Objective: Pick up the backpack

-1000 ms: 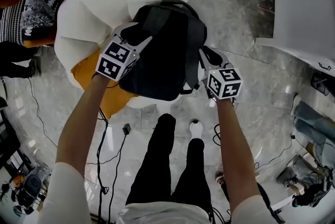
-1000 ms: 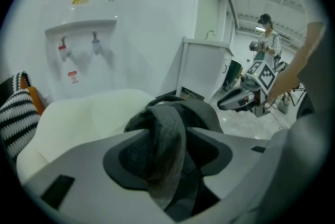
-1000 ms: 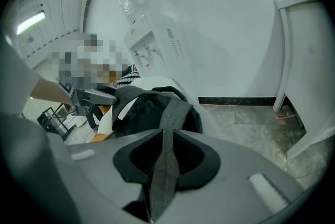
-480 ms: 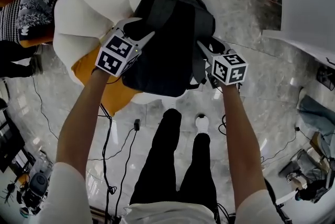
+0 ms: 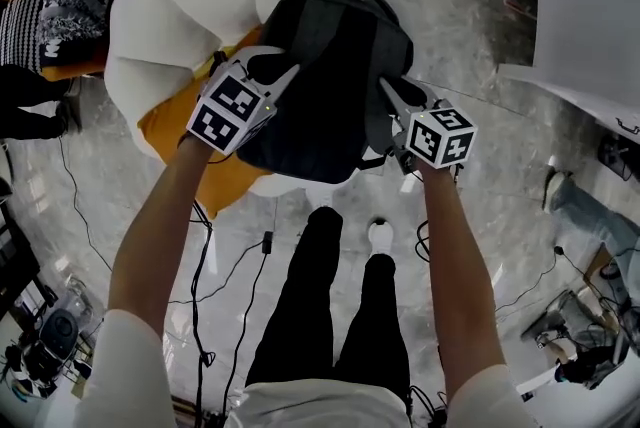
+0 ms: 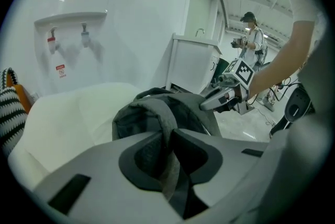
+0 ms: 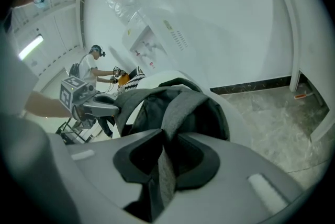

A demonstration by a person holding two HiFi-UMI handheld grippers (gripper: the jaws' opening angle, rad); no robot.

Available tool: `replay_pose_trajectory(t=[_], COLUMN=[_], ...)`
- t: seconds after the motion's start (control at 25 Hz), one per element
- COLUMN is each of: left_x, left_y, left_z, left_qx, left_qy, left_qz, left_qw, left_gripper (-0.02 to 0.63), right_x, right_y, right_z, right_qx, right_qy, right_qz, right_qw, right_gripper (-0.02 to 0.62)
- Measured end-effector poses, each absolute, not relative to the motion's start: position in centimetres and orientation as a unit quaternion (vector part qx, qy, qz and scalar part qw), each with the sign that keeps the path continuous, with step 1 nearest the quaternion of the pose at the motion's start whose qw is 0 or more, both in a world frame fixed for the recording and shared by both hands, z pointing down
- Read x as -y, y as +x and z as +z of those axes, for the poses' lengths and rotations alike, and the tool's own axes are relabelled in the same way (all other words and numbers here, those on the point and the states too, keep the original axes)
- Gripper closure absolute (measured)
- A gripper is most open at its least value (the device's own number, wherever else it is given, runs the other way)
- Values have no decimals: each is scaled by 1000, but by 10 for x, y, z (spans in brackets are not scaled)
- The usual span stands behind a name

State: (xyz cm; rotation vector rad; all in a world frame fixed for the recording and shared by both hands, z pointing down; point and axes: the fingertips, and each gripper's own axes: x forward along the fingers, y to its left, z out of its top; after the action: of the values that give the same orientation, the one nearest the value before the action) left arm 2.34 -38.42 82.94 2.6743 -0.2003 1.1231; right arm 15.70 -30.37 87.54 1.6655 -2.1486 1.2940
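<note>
1. The backpack (image 5: 330,76) lies on the white seat (image 5: 170,6), at the seat's front edge, and part of it hangs over the floor (image 5: 480,36) in front of the seat.
2. It looks soft and limp, made of dark cloth, so I think it will sag and swing once it leaves the seat. It is probably not heavy, but I cannot see whether it is full.
3. The padded straps seem the best place to hold, since the cloth is not slippery and folds easily between jaws.
4. The left gripper (image 5: 272,66) is over the seat's front, near the yellow cushion (image 5: 185,131). Its jaws have just been closing and now pinch one grey strap (image 6: 163,113).
5. The right gripper (image 5: 400,94) is beyond the seat's front edge. Its jaws have also just been closing and pinch the other strap (image 7: 183,105).
6. Both forearms reach forward towards the seat, almost parallel, and both grippers tilt downwards.
</note>
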Motion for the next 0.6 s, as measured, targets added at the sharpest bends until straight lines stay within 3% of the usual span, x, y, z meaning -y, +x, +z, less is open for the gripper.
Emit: replay_pose_trajectory(t=[0.6], left_x=[355], left_y=[29], left_z=[782], left_qx=[87], left_qy=[919], left_qz=[340], left_qw=[179], left_gripper=[557], right_x=[288], right_y=[154], right_z=[816], right_qx=[714], right_qy=[547], right_qz=[434], right_qw=[39], right_gripper=[543])
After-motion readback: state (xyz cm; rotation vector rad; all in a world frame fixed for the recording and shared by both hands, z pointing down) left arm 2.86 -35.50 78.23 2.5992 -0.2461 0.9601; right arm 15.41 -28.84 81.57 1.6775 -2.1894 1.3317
